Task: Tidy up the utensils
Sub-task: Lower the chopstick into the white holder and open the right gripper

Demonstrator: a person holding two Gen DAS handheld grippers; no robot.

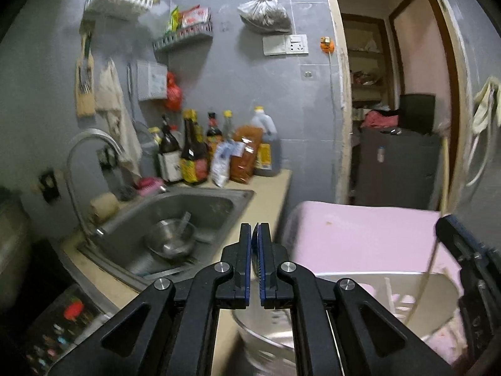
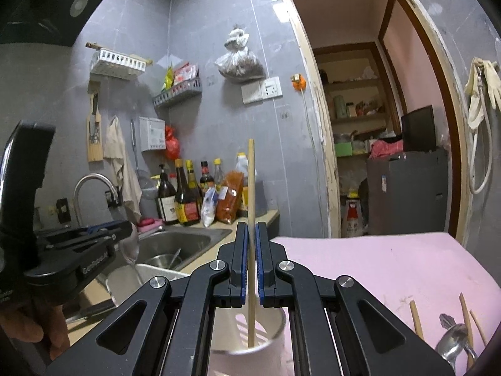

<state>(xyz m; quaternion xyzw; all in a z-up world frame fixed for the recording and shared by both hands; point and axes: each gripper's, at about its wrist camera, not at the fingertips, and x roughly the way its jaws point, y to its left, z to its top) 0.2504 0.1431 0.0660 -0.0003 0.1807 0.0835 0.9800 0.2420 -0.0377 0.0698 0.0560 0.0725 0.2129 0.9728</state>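
Right wrist view: the right gripper clamps a chopstick upright over the pink holder at the pink table's near edge, the left gripper is closed on nothing visible; next, I judge, lower and release.

I see my left gripper with its jaws pressed together and nothing between them, pointing over the edge of the desk toward the grey wall. To its left lies the steel sink, with a metal bowl and a utensil resting in it, under the curved tap. Behind the sink stands a row of sauce bottles and packets. To the right sits a pink surface, with a white holder before it. My right gripper enters at the right edge, with a thin chopstick beside it, blurred.
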